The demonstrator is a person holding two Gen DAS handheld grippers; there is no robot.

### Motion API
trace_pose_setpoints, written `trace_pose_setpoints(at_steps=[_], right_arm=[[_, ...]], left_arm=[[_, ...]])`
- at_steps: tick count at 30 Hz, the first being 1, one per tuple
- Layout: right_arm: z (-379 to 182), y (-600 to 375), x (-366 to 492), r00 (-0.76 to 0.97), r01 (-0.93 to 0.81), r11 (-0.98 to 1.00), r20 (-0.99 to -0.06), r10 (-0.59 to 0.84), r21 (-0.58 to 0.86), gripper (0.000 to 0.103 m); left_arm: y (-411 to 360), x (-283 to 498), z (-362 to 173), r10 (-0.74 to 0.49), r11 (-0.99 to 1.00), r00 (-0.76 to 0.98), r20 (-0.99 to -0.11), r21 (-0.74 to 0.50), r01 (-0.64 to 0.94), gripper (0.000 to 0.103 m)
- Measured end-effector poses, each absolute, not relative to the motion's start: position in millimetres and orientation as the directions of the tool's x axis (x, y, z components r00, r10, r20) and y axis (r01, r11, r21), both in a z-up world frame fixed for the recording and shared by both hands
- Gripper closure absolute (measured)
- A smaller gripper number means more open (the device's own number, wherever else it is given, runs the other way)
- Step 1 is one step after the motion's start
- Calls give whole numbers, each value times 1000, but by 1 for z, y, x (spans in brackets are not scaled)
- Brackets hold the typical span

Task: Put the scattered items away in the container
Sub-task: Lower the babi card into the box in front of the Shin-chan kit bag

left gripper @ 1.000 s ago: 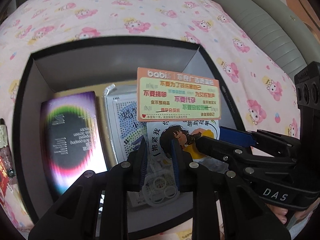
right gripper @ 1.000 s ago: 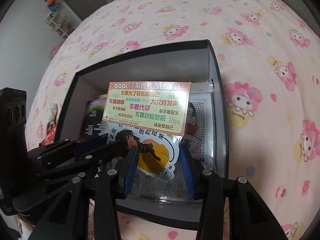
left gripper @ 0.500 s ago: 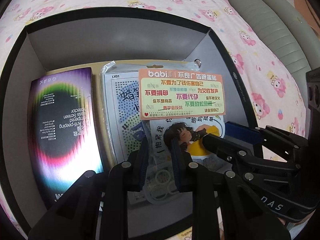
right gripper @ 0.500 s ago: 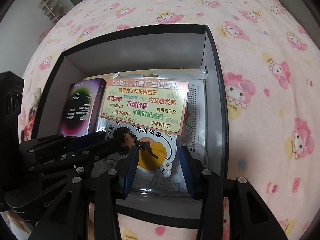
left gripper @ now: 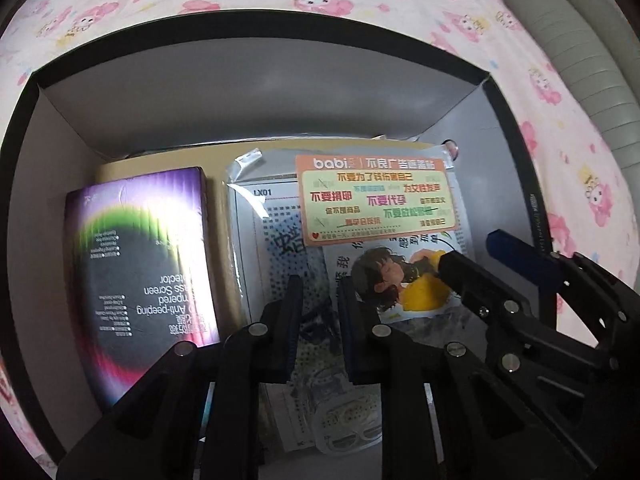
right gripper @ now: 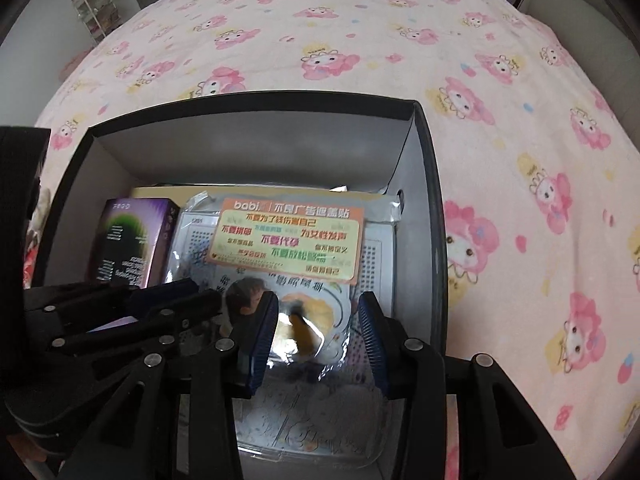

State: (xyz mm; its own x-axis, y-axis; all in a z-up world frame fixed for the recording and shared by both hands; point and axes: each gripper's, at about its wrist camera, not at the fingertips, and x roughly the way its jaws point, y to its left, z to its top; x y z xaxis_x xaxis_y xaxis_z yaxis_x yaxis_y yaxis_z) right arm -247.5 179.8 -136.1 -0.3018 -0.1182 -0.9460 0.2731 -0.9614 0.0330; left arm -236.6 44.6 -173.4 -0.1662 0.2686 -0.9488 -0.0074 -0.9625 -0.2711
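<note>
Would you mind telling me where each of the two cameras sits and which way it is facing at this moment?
Left wrist: rides the left gripper, looking down into the black box; its own fingers show, and the right gripper enters from the right.
Right wrist: rides the right gripper, looking down into the box's right side with pink bedding beyond; the left gripper enters from the left.
Shared: the box, orange sticker sheet, purple screen protector box.
</note>
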Motion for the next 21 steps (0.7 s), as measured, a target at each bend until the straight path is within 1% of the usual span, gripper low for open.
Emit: trace_pose_setpoints(at_steps=[2,6,9,11,12,15,17,19,21], right_arm=[[-135,181,-248,-315,260,-965,-943,-104,20,64],[-121,189,-240,-378,245,-969,-919,-114,20,64],[-112,195,-238,-408,235,-971,-901,-145,50,64],[-116,193,-240,-372,252,-963,-910,-185,93,64],[-121,189,-240,-336,268,-956,-918,-210,121,66],[-136,185,-240,-272,270,-956,-944,-186,110,66],[-136,183,-240,-281,278,-957,-946,-158,77,67],[-134,182,-241,-280,273,-959,-948,-151,72,67],[-133,182,-242,-282,265,-962,-948,-147,70,67]], left_arm=[[46,-238,-171,261,-965,-163,-952,-262,-12,87],[39,-235,-160,297,-954,-220,-929,-300,-23,85],[30,-236,-160,310,-948,-237,-921,-320,3,85],[29,-237,-168,314,-947,-198,-928,-322,11,86],[31,-238,-170,308,-949,-188,-932,-315,6,86],[28,-235,-171,354,-934,-175,-919,-358,-6,85],[18,-232,-165,368,-924,-201,-908,-381,30,85],[14,-233,-161,360,-925,-222,-906,-378,42,85],[13,-235,-161,384,-914,-211,-899,-402,48,85]])
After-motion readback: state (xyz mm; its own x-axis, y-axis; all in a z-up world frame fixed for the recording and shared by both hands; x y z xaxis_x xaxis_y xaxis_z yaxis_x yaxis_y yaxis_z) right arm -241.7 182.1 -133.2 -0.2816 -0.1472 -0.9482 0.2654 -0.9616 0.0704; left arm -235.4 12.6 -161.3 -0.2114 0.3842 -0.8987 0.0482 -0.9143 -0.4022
